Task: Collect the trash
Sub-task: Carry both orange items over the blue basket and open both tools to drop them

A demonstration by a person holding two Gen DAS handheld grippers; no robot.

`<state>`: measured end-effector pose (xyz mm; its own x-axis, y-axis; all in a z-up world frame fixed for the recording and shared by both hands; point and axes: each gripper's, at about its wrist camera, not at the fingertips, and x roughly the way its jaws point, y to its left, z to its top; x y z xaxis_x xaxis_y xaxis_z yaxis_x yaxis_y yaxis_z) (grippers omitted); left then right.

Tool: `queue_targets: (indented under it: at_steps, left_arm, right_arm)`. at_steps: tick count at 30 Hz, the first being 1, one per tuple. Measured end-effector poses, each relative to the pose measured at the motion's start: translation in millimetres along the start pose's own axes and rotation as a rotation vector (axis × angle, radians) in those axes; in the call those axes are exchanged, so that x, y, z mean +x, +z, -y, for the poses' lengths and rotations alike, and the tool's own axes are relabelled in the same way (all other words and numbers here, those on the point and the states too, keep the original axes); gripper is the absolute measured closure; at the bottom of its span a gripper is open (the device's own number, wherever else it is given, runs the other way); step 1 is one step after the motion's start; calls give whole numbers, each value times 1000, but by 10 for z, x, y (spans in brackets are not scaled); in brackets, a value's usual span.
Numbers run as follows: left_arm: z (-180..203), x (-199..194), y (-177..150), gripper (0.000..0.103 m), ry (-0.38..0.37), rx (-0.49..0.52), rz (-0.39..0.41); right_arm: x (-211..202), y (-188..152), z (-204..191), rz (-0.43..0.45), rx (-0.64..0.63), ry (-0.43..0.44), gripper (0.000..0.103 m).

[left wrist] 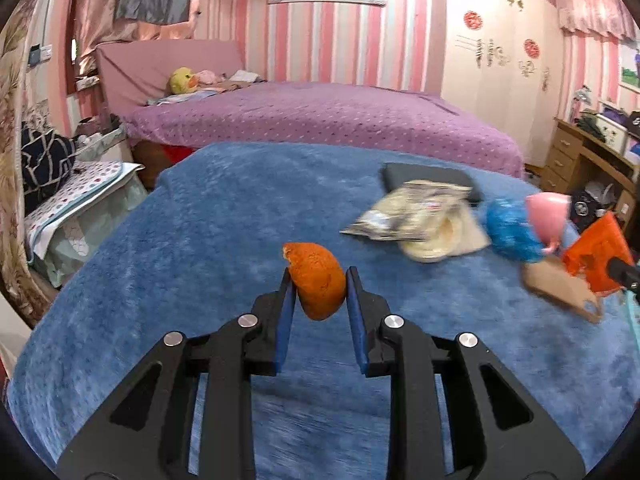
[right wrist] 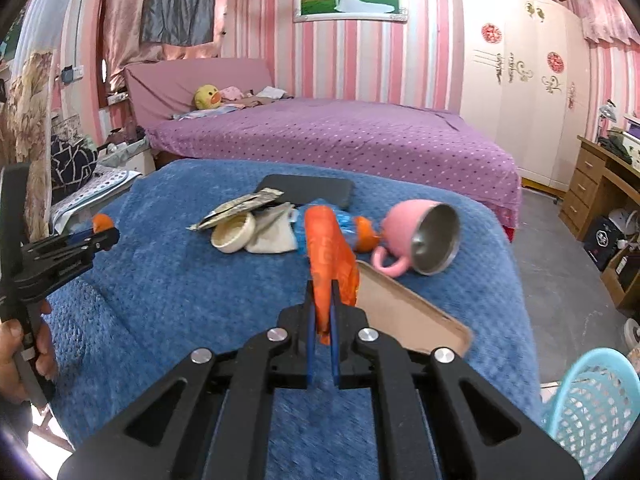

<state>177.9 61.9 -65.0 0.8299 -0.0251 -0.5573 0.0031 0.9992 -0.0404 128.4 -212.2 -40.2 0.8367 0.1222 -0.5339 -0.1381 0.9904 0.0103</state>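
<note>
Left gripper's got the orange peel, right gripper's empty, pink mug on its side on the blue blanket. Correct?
Not quite: the right gripper isn't empty. The right wrist view shows it shut on an orange plastic wrapper. The rest holds: the left gripper holds the orange peel, and the pink mug lies on its side on the blue blanket.

Blue blanket (right wrist: 168, 280) is fuzzy, waffle-textured cloth, matt. On it: pink mug (right wrist: 404, 220) with smooth glossy outside and dull brushed-metal inside; orange wrapper (right wrist: 332, 260) thin, shiny plastic film, crinkled; orange peel (left wrist: 318, 280) pitted, rough, matt; foil packet (right wrist: 240, 206) creased and silvery; cardboard piece (right wrist: 408, 312) beside the mug, matt brown. Right of the blanket, basket (right wrist: 592, 408) is light-blue perforated plastic. Right gripper (right wrist: 322, 300) is matt black plastic with shiny metal pins and blue pads.
</note>
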Motion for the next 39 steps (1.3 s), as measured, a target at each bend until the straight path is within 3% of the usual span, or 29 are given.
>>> queue_targets:
  at_steps: [10,26,39]
  left_arm:
    - [782,-276,-30,79,-96,30,11]
    - [2117,-419,-230,79,-244,118,-12]
    - [3079,-564,-394,79,-365,209,-17]
  right_arm:
    - [-444,-129,528,29,45,-66,97]
    - [-1182,-487,1779,55,149,-232,97]
    - [-1634,-878,2584,24,228,-371,97]
